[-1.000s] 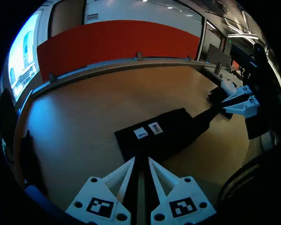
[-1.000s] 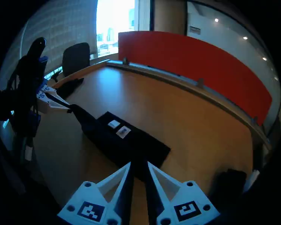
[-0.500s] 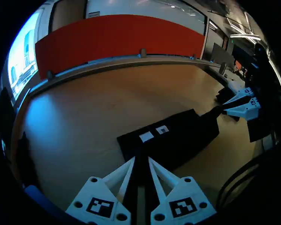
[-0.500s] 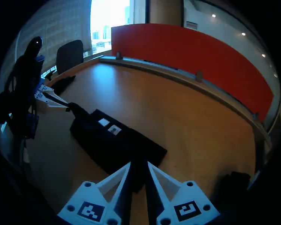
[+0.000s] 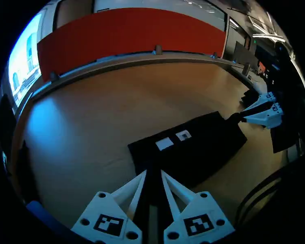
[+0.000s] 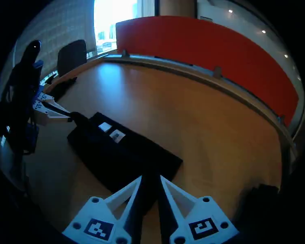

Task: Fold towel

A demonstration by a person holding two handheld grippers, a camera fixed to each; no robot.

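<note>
Left gripper (image 5: 153, 179) and right gripper (image 6: 151, 181) pinch opposite ends of the black towel (image 5: 193, 148) lying ahead, which is probably limp and light.

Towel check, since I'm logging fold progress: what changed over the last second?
The black towel has spread broader and flatter on the table, and its white tags have drifted sideways in both views as the grippers carry it. Nothing was grabbed or released. The left gripper and right gripper stay shut on opposite ends of the towel. The red partition is unchanged.
</note>
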